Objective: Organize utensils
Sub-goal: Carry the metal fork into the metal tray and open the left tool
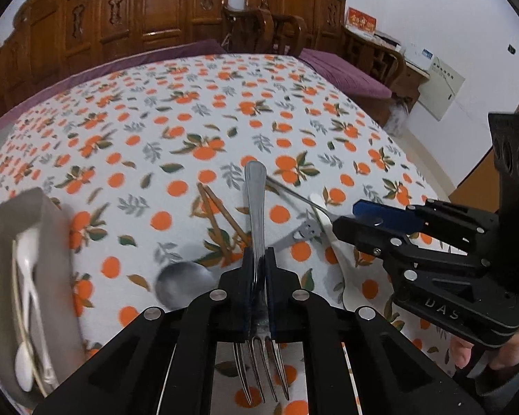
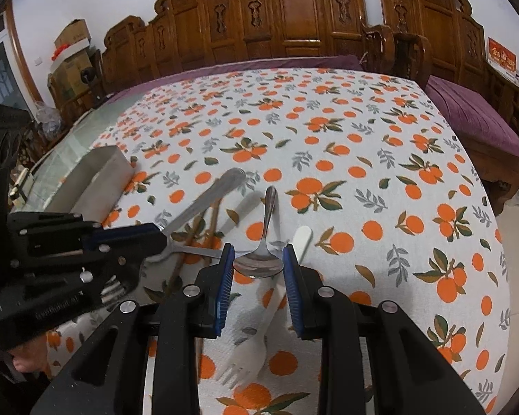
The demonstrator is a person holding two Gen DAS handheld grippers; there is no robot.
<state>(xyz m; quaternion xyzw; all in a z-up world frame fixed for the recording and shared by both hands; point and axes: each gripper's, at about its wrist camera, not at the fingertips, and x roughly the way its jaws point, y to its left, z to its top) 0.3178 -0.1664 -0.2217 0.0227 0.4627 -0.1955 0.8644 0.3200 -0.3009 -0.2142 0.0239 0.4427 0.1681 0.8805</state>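
Observation:
My left gripper [image 1: 258, 259] is shut on a metal fork [image 1: 256, 207], handle pointing away and tines toward the camera, held above the table. It also shows at the left of the right wrist view [image 2: 155, 238], with the fork [image 2: 207, 200]. My right gripper [image 2: 257, 259] is open, its blue pads either side of the bowl of a metal spoon [image 2: 264, 242] lying on the cloth. A white plastic fork [image 2: 259, 339] lies under it. Brown chopsticks [image 1: 221, 214] and another metal spoon [image 1: 185, 285] lie on the cloth. The right gripper shows in the left wrist view [image 1: 349, 216].
A grey metal utensil box [image 1: 48, 242] at the left holds white plastic utensils [image 1: 26, 276]; it also shows in the right wrist view [image 2: 97, 176]. The table has an orange-print cloth [image 2: 363, 173]. Carved wooden chairs [image 2: 294, 17] stand behind, and a purple seat cushion [image 2: 474, 117] at right.

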